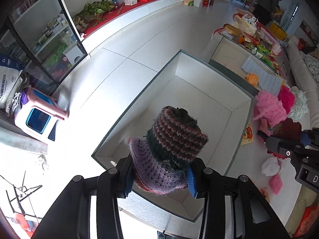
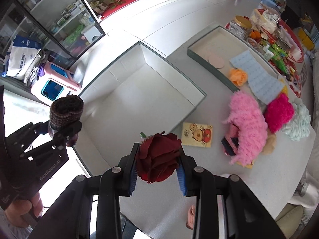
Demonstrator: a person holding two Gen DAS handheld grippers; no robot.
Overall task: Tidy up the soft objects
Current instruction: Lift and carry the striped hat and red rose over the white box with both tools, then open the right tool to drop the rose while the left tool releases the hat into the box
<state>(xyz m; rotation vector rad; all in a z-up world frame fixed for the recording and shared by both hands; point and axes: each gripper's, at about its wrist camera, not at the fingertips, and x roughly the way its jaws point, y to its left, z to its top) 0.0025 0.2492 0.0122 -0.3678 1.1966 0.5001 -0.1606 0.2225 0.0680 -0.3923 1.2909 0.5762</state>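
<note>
The left gripper [image 1: 160,179] clamps a rolled knitted bundle of purple and striped maroon wool [image 1: 171,145], held above the large open white box [image 1: 201,91]. Right of it, the right gripper [image 2: 158,172] grasps a dark red fabric flower [image 2: 159,155] over the grey surface [image 2: 259,179] by the box's corner. Further right lie a fluffy pink knit [image 2: 247,131], a magenta knit [image 2: 279,113] and a pale mint yarn bundle [image 2: 299,123].
</note>
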